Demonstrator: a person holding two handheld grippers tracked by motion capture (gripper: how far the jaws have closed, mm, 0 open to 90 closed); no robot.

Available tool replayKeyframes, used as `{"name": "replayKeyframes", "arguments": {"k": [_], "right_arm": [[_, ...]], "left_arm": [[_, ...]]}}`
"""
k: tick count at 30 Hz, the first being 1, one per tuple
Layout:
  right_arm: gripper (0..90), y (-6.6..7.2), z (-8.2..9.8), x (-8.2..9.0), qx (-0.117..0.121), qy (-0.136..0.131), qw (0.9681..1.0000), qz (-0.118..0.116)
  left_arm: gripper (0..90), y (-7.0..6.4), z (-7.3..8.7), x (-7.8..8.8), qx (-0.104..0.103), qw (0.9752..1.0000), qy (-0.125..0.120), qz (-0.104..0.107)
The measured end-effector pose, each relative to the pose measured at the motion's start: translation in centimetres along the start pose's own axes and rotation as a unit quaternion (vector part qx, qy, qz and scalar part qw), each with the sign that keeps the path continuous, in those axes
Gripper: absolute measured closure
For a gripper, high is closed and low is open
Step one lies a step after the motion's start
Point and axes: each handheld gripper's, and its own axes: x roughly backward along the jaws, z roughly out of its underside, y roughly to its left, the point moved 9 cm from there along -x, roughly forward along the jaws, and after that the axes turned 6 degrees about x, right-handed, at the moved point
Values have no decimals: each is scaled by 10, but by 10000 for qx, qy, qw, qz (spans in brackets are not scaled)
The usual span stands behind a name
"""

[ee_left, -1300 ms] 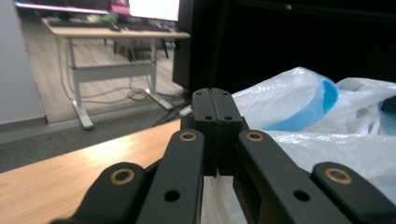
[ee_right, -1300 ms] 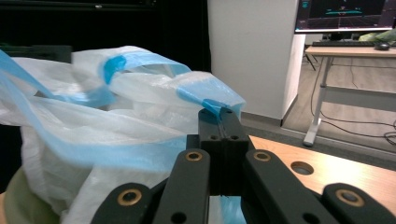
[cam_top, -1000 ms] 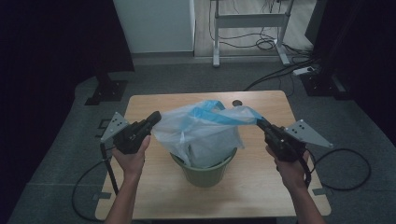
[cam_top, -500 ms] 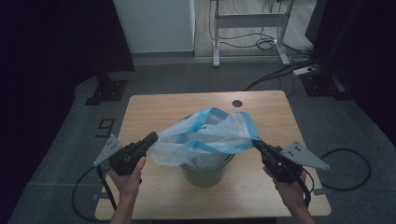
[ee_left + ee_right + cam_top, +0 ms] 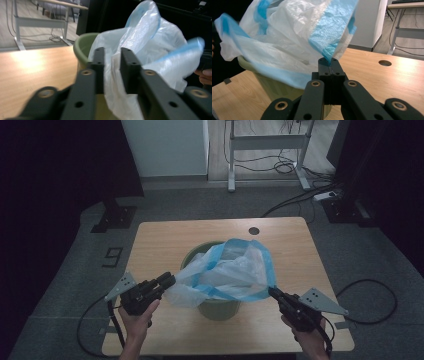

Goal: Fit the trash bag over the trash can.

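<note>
At the left of the wooden table [image 5: 150, 240], the left gripper [image 5: 167, 280] is being held low beside the green bin [image 5: 218, 307], and a fold of the white, blue-edged plastic bag [image 5: 235, 272] is seen lying between its jaws, which are standing slightly apart in the left gripper view, so a firm pinch cannot be told. The bag is being spread over the bin's mouth at the table's middle. At the right, the right gripper [image 5: 272, 291] is being pressed together on the bag's blue edge [image 5: 325, 53].
</note>
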Motion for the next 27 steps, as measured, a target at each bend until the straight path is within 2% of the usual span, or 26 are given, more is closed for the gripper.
{"name": "replayKeyframes", "arguments": {"k": [1,3,5,6,7,12,14,17,22,24,25,26,27], "right_arm": [[891,0,-2,0,0,-11,10000,-4],[891,0,-4,-1,50,-18,10000,7],[891,0,-6,-1,73,-16,10000,13],[891,0,-8,-2,116,-22,9999,19],[891,0,-8,-2,116,-22,9999,19],[891,-3,-13,-3,175,-30,9998,49],[891,-3,-14,-3,186,-22,9998,50],[891,-3,-15,-3,203,-23,9998,57],[891,-3,-15,-3,214,-33,9997,64],[891,-3,-16,-3,227,-43,9997,54],[891,-3,-16,-3,227,-43,9997,54],[891,-3,-16,-2,237,-57,9997,50],[891,-3,-16,-2,247,-65,9997,48]], "left_arm": [[635,0,0,0,0,10000,0,0],[534,-7,-12,-2,-118,9999,71,-18],[508,-10,-17,-3,-193,9997,127,-14],[450,-13,-23,-6,-262,9994,231,11],[424,-13,-23,-6,-262,9994,231,11],[366,-17,-38,-17,-446,9979,460,1],[358,-18,-42,-23,-450,9974,558,49],[354,-21,-45,-33,-438,9960,738,234],[384,-21,-46,-46,-505,9940,950,196],[424,-21,-45,-53,-616,9923,1074,74],[470,-21,-45,-53,-616,9923,1074,74],[570,-21,-45,-56,-685,9918,1082,35],[626,-22,-45,-57,-714,9918,1061,17]]}}
